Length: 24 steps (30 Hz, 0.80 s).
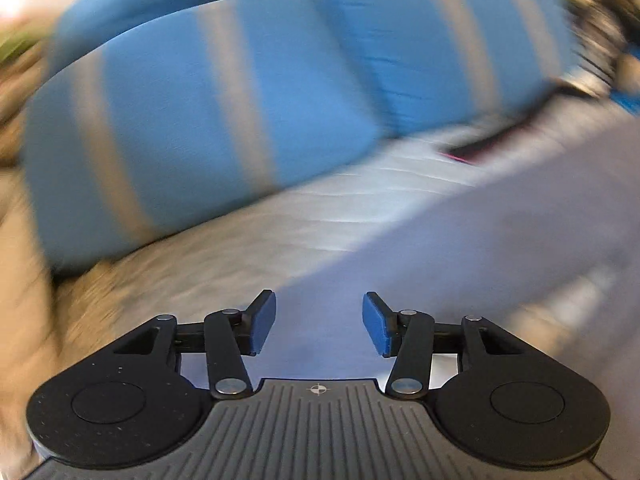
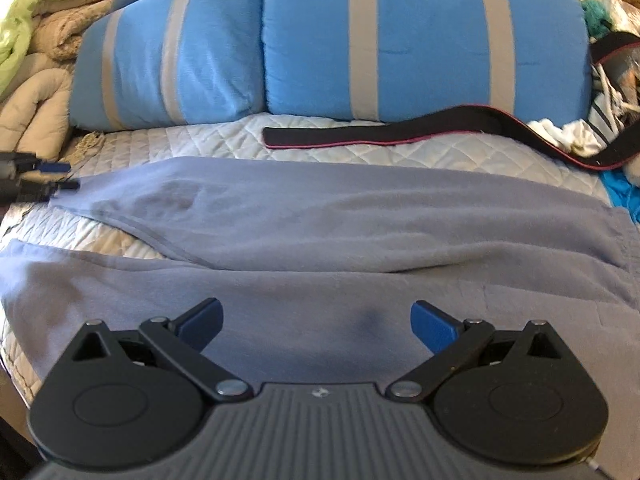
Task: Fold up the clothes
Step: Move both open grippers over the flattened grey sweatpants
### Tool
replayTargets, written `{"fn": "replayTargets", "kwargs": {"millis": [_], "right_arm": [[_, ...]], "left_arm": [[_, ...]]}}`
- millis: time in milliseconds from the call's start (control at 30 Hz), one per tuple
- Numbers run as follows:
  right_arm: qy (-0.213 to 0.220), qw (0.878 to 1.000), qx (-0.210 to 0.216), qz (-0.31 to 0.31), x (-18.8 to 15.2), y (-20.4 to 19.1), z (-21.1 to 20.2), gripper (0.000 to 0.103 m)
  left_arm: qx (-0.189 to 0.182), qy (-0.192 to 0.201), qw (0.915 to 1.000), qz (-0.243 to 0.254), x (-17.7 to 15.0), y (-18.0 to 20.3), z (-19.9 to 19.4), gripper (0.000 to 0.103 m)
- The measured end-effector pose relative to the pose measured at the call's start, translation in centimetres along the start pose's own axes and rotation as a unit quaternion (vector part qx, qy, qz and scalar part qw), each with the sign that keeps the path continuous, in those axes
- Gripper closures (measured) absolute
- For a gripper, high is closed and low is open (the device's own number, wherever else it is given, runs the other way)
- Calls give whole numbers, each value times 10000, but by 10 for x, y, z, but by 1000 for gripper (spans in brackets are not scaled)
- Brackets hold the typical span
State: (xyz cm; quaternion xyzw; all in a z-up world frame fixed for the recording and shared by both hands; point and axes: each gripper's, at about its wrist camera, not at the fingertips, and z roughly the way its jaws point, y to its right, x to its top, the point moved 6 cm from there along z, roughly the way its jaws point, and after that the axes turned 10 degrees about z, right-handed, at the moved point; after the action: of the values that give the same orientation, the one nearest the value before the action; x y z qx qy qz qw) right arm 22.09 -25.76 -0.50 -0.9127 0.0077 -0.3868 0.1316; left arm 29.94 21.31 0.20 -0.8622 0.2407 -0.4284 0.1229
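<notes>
On the white quilted bed [image 2: 168, 140], a grey-blue soft cotton garment [image 2: 320, 216] lies spread before blue striped pillows [image 2: 424, 40]. Right tongs [image 2: 316, 326] hover spread wide above it; left tongs [image 1: 319, 326] gape too, empty, at its far end.

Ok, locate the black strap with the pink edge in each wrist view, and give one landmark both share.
Left wrist: black strap is right of centre, blurred, just below the blue striped pillows.
Right wrist: black strap stretches across upper centre to the right.
Shared landmark: the blue striped pillows.

Lavender-grey garment [image 2: 320, 216]; blue, grey-striped pillows [image 2: 424, 36]; white quilt [image 2: 192, 140].
</notes>
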Motion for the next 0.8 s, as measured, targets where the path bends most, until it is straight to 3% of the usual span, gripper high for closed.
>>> {"fn": "replayTargets", "kwargs": {"millis": [200, 333, 567, 700, 800], "right_arm": [[-19, 9993, 86, -368, -3, -12, 7, 0], [-98, 9981, 179, -586, -8, -19, 13, 0], [-311, 9975, 534, -338, -5, -14, 12, 0], [-500, 9974, 492, 155, 4, 8, 5, 0], [-399, 9985, 370, 92, 18, 25, -7, 0]], "left_arm": [[282, -341, 9970, -631, -18, -63, 40, 56], [-47, -338, 9939, -1049, -25, -84, 64, 56], [-679, -610, 9926, -805, -34, -84, 103, 56], [-940, -608, 9904, -806, -43, -83, 112, 56], [-969, -528, 9908, -787, -47, -83, 111, 55]]}}
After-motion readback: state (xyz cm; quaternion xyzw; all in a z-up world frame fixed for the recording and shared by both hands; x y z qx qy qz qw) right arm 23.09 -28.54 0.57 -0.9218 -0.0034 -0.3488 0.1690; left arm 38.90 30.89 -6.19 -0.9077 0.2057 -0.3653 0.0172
